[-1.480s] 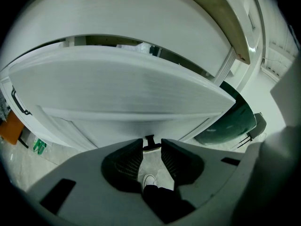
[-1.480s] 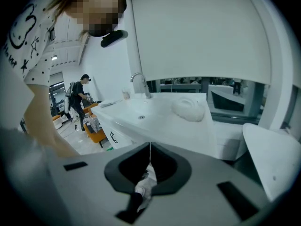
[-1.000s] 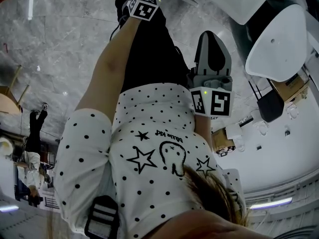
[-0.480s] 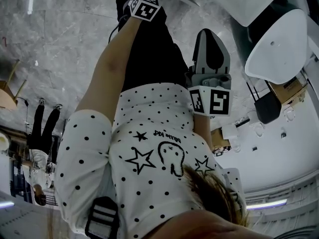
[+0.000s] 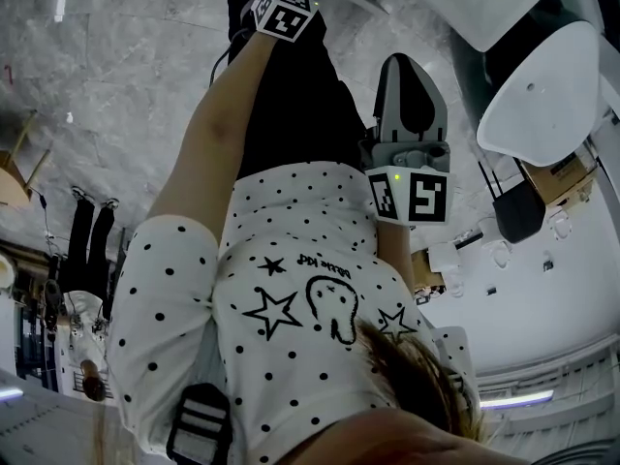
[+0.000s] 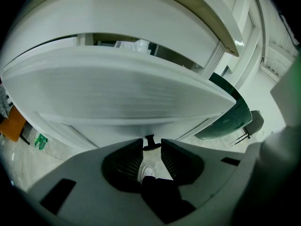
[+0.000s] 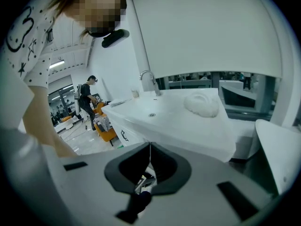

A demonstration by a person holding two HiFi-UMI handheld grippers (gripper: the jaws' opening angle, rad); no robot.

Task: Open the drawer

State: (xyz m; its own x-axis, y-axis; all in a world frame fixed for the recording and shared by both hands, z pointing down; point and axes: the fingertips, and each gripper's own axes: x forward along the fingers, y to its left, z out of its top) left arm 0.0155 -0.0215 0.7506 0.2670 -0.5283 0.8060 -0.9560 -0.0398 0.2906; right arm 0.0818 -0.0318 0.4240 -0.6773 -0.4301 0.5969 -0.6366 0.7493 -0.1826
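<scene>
Nearest the head camera we see a person's polka-dot T-shirt (image 5: 291,250), filling the frame from six o'clock up to centre. Just beyond it, at about two o'clock from centre, the right gripper (image 5: 409,66) is held close to the body, its marker cube (image 5: 412,197) at the shirt's edge. In its own view we find the two jaws meeting in a thin line, pressed together with nothing between them. The bare left arm (image 5: 208,143) stretches away to twelve o'clock, where a second marker cube (image 5: 286,13) sits at the frame's upper edge.

The left gripper (image 6: 151,147), in its own view, has its jaws standing apart, a narrow gap between the ribbed pads (image 6: 130,164). At their tips, at six o'clock of the drawer (image 6: 117,93), is the small black handle (image 6: 150,139); we see no pad pressing on it. The drawer's white front spans the middle of that view from nine to three o'clock, beneath a white table top (image 6: 141,13). A dark gap (image 6: 103,39) shows between the two, with something pale inside. A white shoe (image 6: 146,172) shows below, through the jaws.

Farther off, a white chair (image 5: 542,90) stands at two o'clock in the head view over a grey marbled floor (image 5: 116,85). The right gripper view takes in a white counter (image 7: 178,121) with a tap (image 7: 148,76) at centre, and a bystander (image 7: 87,98) at nine o'clock.
</scene>
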